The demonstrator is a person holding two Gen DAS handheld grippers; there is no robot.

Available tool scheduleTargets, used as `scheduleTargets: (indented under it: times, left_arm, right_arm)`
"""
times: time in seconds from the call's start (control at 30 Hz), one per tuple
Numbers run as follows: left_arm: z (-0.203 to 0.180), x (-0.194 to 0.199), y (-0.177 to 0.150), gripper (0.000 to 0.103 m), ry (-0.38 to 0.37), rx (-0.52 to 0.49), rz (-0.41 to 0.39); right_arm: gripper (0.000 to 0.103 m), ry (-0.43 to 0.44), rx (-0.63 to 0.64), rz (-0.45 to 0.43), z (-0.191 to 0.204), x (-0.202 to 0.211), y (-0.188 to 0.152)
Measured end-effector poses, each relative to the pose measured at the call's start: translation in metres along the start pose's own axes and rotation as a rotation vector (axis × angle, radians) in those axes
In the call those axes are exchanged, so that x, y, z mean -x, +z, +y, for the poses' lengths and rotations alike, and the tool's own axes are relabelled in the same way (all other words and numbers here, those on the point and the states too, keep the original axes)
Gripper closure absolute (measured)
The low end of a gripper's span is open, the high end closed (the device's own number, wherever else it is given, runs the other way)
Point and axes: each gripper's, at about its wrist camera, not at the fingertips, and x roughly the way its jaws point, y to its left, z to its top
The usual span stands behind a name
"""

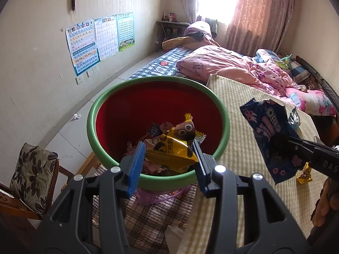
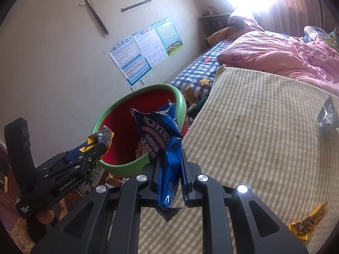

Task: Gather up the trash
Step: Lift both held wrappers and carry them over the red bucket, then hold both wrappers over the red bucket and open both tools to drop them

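A yellow wrapper (image 1: 171, 148) was pinched in the left gripper (image 1: 169, 158) over the red bin (image 1: 220, 114), which had more scraps inside. The right gripper (image 2: 169, 169) had its fingers pressed on a blue cookie bag (image 2: 163, 139) just beside the bin. Below lay a bed with a striped cover (image 2: 254, 127). On it were another yellow wrapper (image 2: 307, 224) and a silver wrapper (image 2: 328, 116). Pink blankets (image 1: 222, 63) were piled behind, and posters (image 1: 95, 40) hung on the wall.

The bin's (image 1: 222, 114) base is hidden behind the left tongs (image 1: 169, 158).
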Motion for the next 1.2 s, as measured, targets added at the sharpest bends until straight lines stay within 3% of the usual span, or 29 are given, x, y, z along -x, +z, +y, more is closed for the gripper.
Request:
scheduleTargets:
  times: [1.2]
  left_arm:
    - [0.037, -0.06, 0.03, 0.06, -0.026, -0.01, 0.066]
  right_arm:
    - [0.088, -0.005, -0.013, 0.024, 0.012, -0.035, 0.019]
